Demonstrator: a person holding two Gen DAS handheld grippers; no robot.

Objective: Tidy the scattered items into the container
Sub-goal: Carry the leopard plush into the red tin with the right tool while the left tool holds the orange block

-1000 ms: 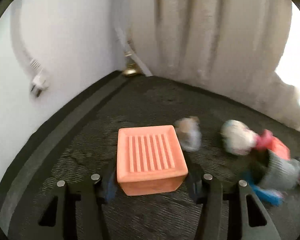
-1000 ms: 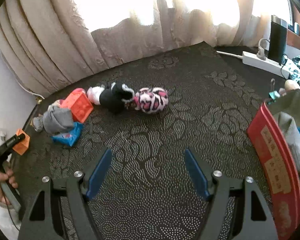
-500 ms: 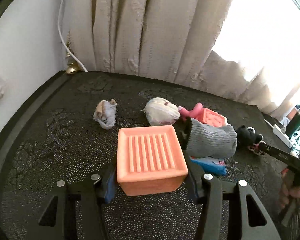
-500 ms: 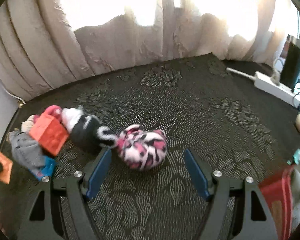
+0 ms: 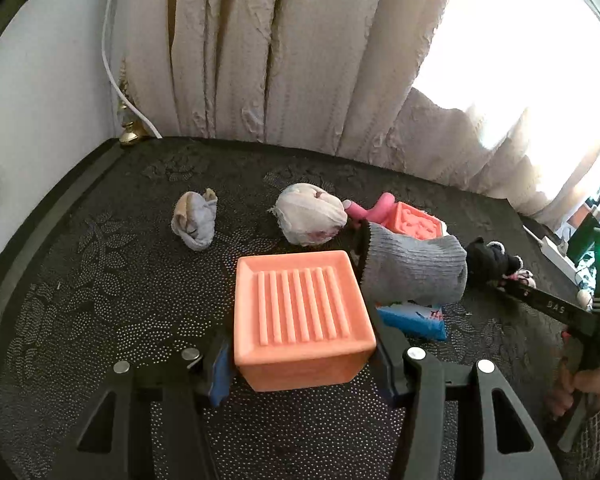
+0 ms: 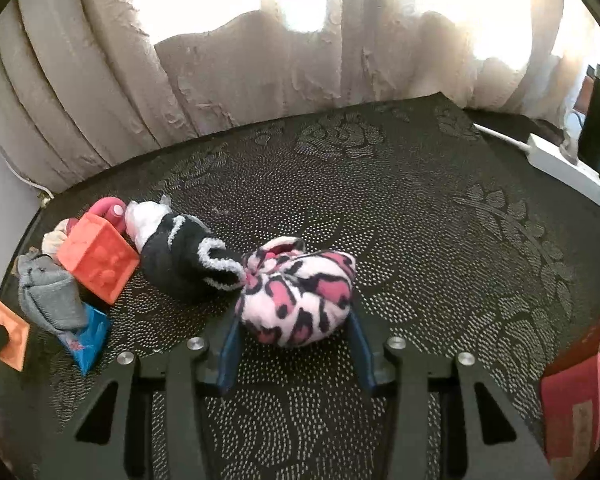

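The left gripper [image 5: 300,356] has its jaws clamped on the sides of a salmon-orange ribbed block [image 5: 300,316], held above the dark floral-patterned tabletop [image 5: 100,280]. The right gripper [image 6: 294,354] has its jaws spread wide to either side of a pink, white and black leopard-print sock bundle [image 6: 298,296] lying on the tabletop; whether they touch it I cannot tell. Beside that bundle lie a black fuzzy sock [image 6: 180,260], an orange embossed cube [image 6: 98,258], a grey rolled sock [image 6: 48,296] and a blue packet [image 6: 88,338], and the red container [image 6: 580,392] shows at the right edge.
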